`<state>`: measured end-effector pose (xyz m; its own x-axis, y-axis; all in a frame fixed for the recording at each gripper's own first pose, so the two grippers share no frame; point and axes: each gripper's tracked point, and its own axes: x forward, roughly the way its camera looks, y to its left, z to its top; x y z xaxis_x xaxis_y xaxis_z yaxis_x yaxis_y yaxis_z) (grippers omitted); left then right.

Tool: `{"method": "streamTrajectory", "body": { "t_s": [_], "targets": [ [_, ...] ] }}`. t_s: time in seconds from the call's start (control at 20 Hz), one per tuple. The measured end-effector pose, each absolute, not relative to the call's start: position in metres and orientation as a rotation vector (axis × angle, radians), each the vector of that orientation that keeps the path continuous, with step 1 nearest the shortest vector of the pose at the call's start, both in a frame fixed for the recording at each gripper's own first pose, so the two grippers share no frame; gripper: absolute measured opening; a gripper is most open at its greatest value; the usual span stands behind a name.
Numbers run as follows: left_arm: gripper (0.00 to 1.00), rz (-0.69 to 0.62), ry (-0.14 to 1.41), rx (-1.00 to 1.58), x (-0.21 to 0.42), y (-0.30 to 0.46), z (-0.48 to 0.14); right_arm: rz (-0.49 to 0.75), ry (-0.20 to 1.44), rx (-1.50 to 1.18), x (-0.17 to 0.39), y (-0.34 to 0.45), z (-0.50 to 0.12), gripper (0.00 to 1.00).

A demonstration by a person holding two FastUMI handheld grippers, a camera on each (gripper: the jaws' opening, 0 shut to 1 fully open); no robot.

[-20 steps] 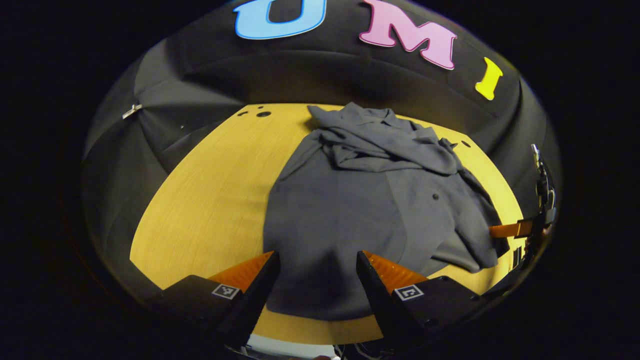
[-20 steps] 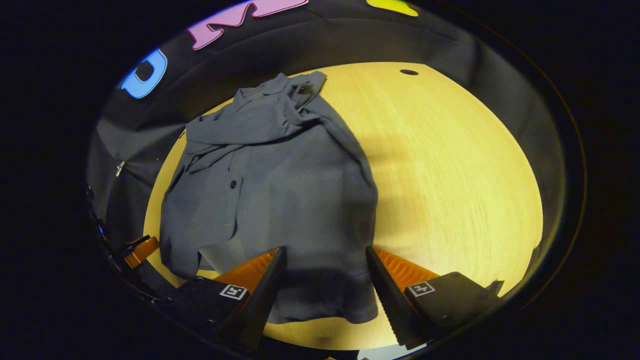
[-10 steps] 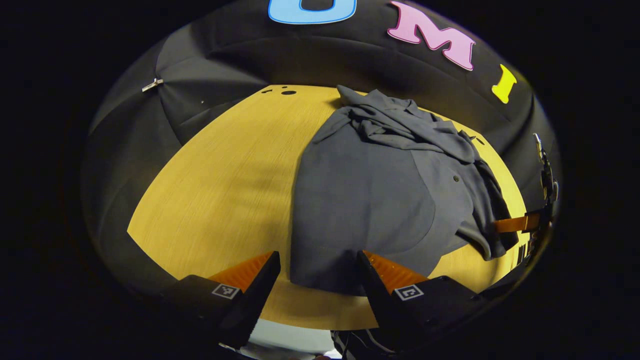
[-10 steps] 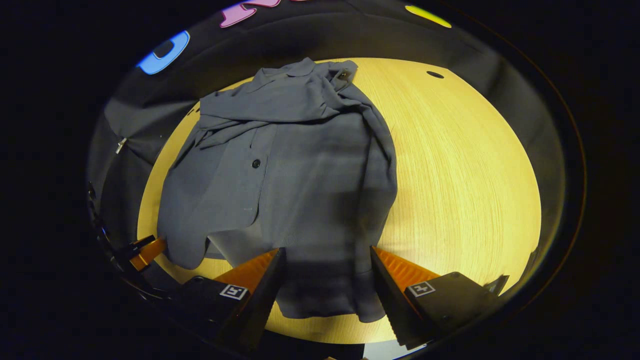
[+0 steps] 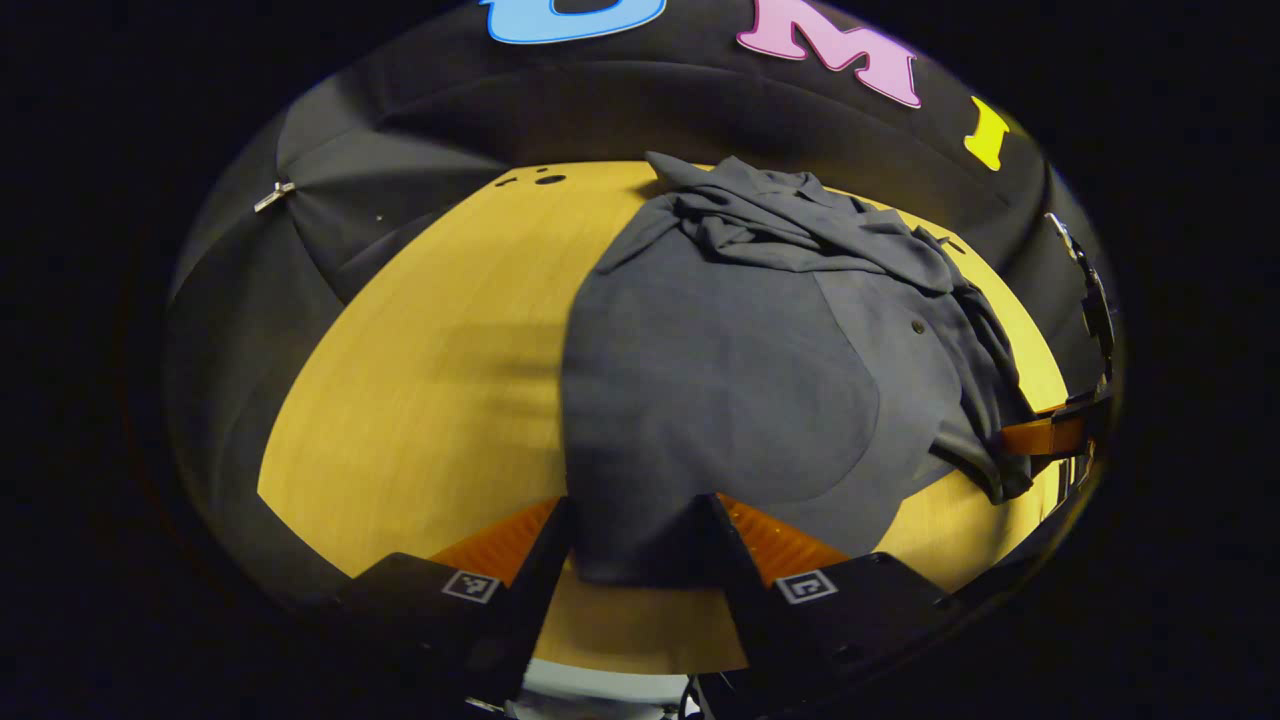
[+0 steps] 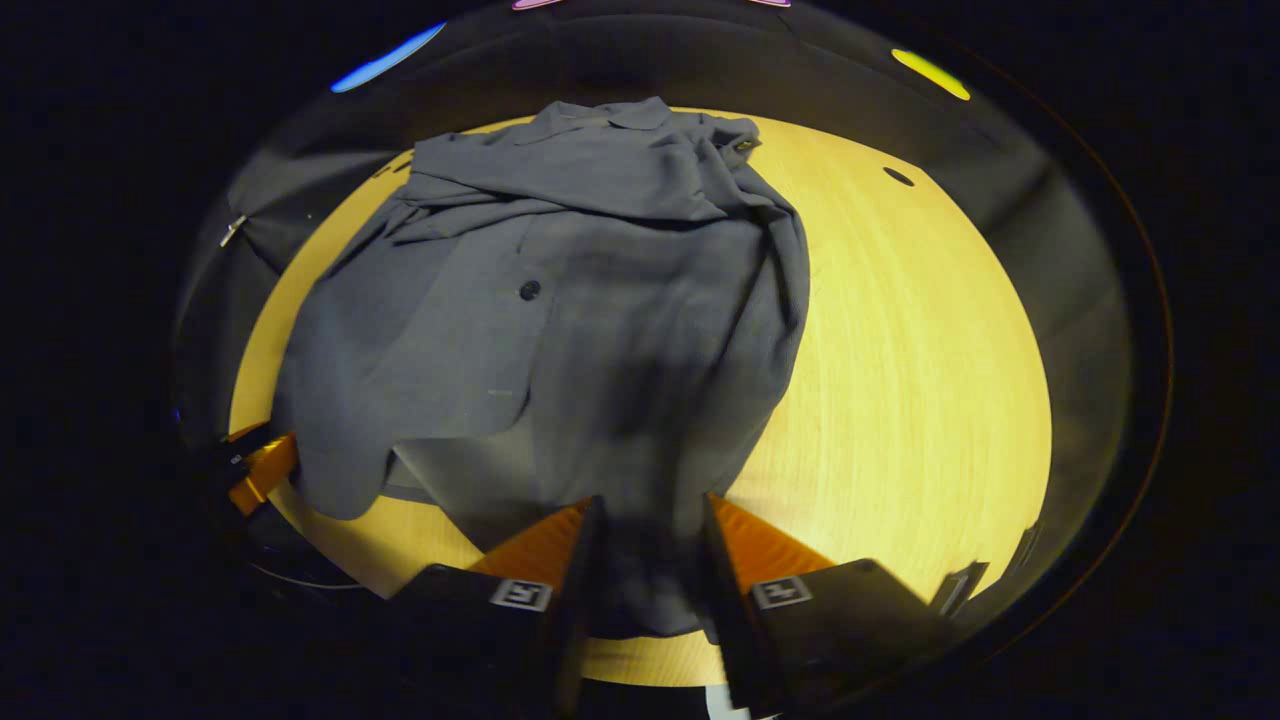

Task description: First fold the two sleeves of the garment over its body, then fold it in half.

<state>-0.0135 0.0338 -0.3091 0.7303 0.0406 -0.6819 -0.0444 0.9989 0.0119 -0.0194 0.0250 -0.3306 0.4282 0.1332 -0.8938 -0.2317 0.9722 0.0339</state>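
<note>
Clearly the grey button shirt [image 5: 740, 370] is soft, light cloth: it lies limp on the yellow tabletop [image 5: 420, 400], with its collar end toward the far edge and its hem at the near edge. Both sleeves [image 6: 560, 180] are already laid across the upper body in a wrinkled heap, so I judge the half fold is the step in hand.

The left tongs [image 5: 632, 545] stand around one corner of the hem, the fingers close beside the cloth; they look narrowed but I cannot tell if they really press it. The right tongs [image 6: 645, 560] are nearly closed on the other hem corner, and the cloth bunches between them.

Such fabric will sag and slide, so the hem corners are the good places to hold, both lifted together. A loose front panel with a button [image 6: 529, 290] may shift during the fold.
</note>
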Motion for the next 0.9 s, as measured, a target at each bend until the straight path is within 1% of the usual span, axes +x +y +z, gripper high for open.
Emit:
{"method": "streamTrajectory", "body": {
  "t_s": [0.05,0.1,0.2,0.25,0.3,0.35,0.4,0.45,0.6,0.65,0.7,0.9],
  "targets": [
    [0.72,0.045,0.750,-0.007,-0.012,0.031,-0.310,0.234,1.101,-0.095,-0.016,0.028,-0.328,0.47],
    [0.75,0.032,0.751,-0.015,-0.011,0.025,-0.310,0.241,1.106,-0.080,-0.017,0.030,-0.330,0.29],
    [0.49,0.010,0.752,-0.011,-0.008,0.017,-0.309,0.261,1.103,-0.070,-0.016,0.032,-0.327,0.19],
    [0.36,-0.003,0.751,-0.010,-0.007,0.013,-0.307,0.277,1.104,-0.063,-0.016,0.032,-0.326,0.11],
    [0.31,-0.007,0.749,-0.010,-0.005,0.011,-0.308,0.290,1.110,-0.053,-0.015,0.032,-0.329,0.07],
    [0.11,-0.013,0.742,-0.009,-0.002,0.008,-0.307,0.298,1.104,-0.037,-0.013,0.032,-0.327,0.07],
    [0.07,-0.031,0.751,-0.020,-0.002,0.003,-0.306,0.298,1.113,-0.021,-0.014,0.030,-0.325,0.05],
    [0.06,-0.038,0.758,-0.026,-0.002,0.002,-0.305,0.297,1.109,0.001,-0.012,0.029,-0.323,0.05],
    [0.06,-0.045,0.723,-0.049,0.004,0.000,-0.284,0.288,1.076,0.049,-0.007,0.026,-0.309,0.05],
    [0.02,-0.046,0.708,-0.067,0.005,-0.002,-0.275,0.289,1.067,0.068,-0.007,0.026,-0.305,0.05],
    [0.05,-0.045,0.695,-0.084,0.007,-0.002,-0.267,0.289,1.056,0.082,-0.006,0.026,-0.300,0.05],
    [0.05,-0.049,0.650,-0.115,0.016,-0.003,-0.237,0.318,0.994,0.097,-0.001,0.027,-0.278,0.05]
  ]
}}
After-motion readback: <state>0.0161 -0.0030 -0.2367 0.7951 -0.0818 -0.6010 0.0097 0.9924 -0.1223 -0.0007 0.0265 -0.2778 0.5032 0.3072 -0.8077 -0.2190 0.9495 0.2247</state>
